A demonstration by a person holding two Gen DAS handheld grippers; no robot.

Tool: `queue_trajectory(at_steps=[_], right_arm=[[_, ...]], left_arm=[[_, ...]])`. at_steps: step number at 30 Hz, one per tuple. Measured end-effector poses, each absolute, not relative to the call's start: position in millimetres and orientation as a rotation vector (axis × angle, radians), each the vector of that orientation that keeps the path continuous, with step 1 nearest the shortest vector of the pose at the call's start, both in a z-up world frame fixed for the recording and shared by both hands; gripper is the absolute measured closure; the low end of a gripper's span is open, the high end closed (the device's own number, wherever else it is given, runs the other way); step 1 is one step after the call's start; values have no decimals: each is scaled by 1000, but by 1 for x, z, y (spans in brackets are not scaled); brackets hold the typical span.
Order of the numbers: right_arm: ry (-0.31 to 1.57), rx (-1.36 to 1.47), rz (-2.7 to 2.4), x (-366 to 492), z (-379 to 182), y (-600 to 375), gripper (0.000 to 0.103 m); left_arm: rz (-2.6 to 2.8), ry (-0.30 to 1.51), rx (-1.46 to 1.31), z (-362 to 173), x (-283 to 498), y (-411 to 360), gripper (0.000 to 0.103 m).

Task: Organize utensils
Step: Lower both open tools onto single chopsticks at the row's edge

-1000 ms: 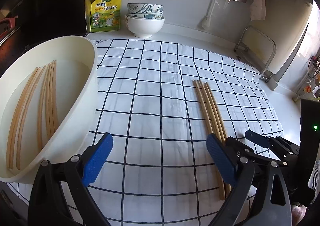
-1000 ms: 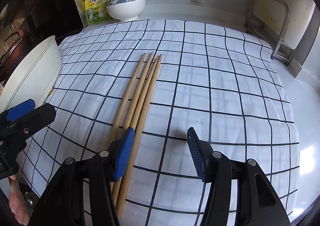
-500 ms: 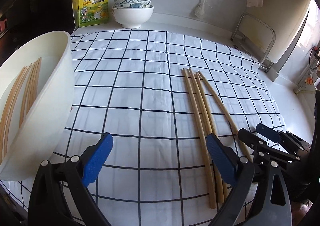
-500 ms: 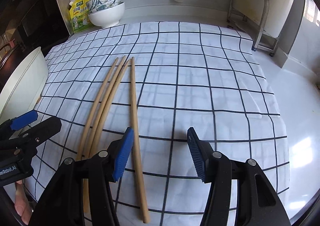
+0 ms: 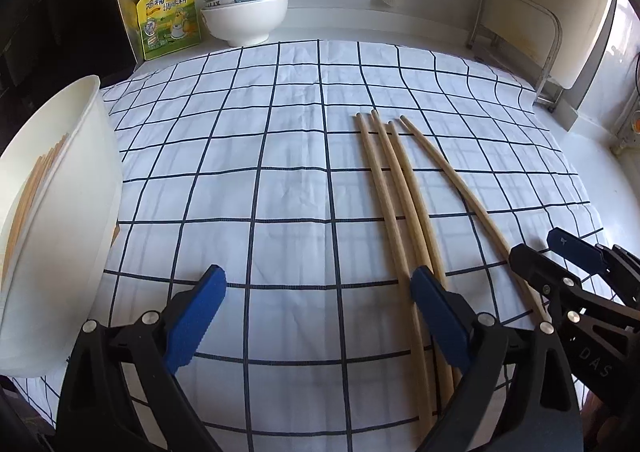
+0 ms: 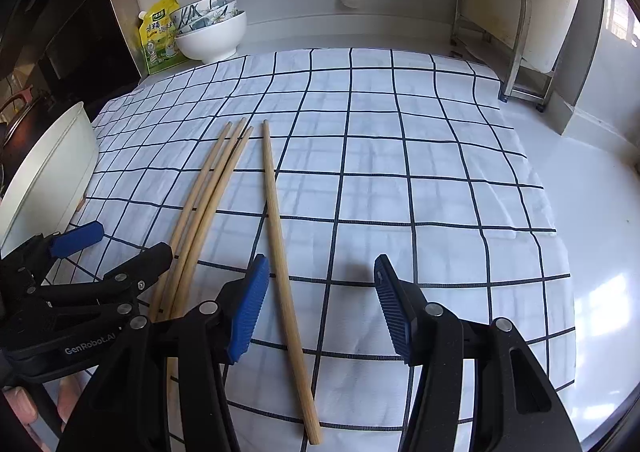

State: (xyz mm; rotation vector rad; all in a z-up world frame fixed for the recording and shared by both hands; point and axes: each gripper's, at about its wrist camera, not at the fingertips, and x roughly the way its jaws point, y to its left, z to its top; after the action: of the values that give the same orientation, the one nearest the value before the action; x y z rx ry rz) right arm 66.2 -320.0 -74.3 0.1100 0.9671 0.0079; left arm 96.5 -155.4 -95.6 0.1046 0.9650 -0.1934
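Note:
Several wooden chopsticks [image 5: 400, 188] lie on the checked cloth [image 5: 260, 172]; three lie together [image 6: 208, 192] and one lies apart [image 6: 276, 212] to their right. More chopsticks [image 5: 28, 188] lie in the white basin [image 5: 76, 212] at the left. My left gripper [image 5: 316, 312] is open and empty above the cloth, left of the chopsticks; it also shows in the right wrist view [image 6: 116, 248]. My right gripper [image 6: 320, 304] is open and empty, the single chopstick passing just inside its left finger. It shows at the right in the left wrist view [image 5: 548, 252].
Stacked bowls [image 5: 244, 12] and a yellow pouch [image 5: 168, 12] stand at the back by the wall. A metal rack [image 6: 504, 40] stands at the back right. White counter [image 6: 592, 252] lies right of the cloth. The basin's side shows in the right wrist view [image 6: 48, 172].
One chopstick has been separated from the bundle and now lies apart on its right. Both grippers shifted right, so the basin sits further left in view.

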Motion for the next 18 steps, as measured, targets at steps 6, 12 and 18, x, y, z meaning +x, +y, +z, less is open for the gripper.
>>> queue_trajectory(at_steps=[6,12,18], right_arm=[[972,81,12,68,-77,-314,51],[965,11,-3,70,-81,-302,57],[955,-10,28,70,-80,-294,77]], left_arm=[[-210,963,95,-93,94,-154,26],[-215,973,89,-94,98,-156,30],[-224,971,109,-93,104,-162,54]])
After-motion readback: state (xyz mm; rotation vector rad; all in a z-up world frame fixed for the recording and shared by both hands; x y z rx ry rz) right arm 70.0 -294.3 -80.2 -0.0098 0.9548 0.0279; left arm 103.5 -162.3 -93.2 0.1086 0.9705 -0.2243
